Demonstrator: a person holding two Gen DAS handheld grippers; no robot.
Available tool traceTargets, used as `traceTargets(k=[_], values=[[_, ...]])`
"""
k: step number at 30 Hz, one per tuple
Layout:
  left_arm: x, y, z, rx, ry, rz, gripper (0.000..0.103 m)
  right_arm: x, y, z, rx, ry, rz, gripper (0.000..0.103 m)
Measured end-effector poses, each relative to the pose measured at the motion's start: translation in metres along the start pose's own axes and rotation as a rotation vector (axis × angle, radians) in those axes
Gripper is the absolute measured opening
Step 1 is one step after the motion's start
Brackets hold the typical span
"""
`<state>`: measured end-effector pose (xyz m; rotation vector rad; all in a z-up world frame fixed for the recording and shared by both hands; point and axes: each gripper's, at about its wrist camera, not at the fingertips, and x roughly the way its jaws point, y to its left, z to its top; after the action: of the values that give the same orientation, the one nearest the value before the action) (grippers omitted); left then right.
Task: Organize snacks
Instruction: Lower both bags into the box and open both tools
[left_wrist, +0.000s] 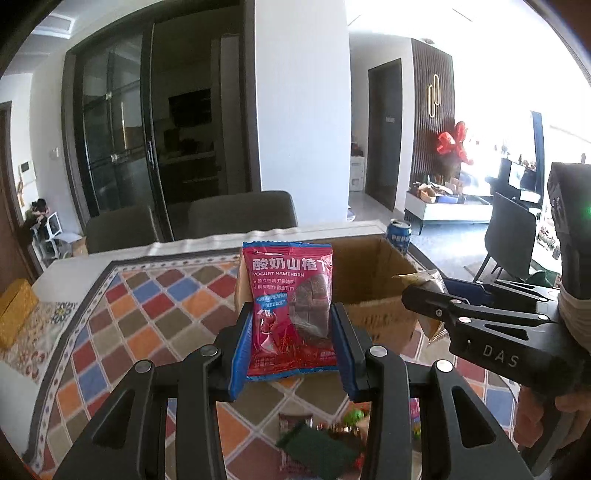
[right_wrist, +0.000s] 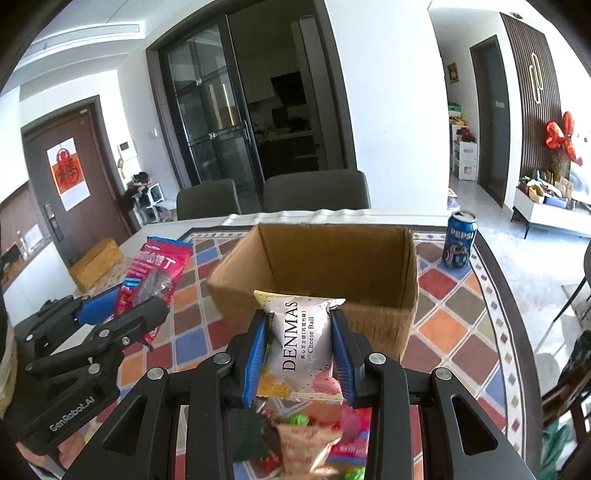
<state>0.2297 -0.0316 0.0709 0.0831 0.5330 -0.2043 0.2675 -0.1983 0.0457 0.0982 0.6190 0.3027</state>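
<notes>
While both packets hang clear of the patterned tablecloth (left_wrist: 155, 314), each gripper is clamped on one. Left gripper (left_wrist: 291, 343): blue pads pinch the two side edges of the red yogurt hawthorn packet (left_wrist: 291, 310) — packet upright, long axis vertical, printed face toward the camera, top seal up. It sits in front of the near-left corner of the open cardboard box (right_wrist: 332, 266). Right gripper (right_wrist: 300, 350): jaws narrowed onto the silver Denmas cheese ball packet (right_wrist: 301, 339), gripped by its sides, long axis vertical, lettering running bottom to top, upper seal up and just in front of the box's near wall. Box opening faces up — interior floor not visible. Blue Pepsi can (right_wrist: 459, 240) stands upright on the cloth right of the box, apart from it. Loose snack packets (right_wrist: 306, 435) lie blurred on the table below both grippers.
</notes>
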Motion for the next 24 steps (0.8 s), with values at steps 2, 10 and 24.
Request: traceTargets(k=[2, 10, 24], values=[[0.008, 0.001, 0.009, 0.004, 0.003, -0.003, 0.039, 0.006, -0.005, 0.01, 0.005, 0.009, -0.005, 0.035], [0.046, 0.008, 0.039, -0.008, 0.044, -0.036, 0.039, 0.033, -0.02, 0.042, 0.02, 0.054, -0.033, 0.035], [0.12, 0.015, 0.056, -0.044, 0.229, -0.107, 0.04, 0.089, -0.043, 0.065, 0.073, 0.177, -0.051, 0.035]])
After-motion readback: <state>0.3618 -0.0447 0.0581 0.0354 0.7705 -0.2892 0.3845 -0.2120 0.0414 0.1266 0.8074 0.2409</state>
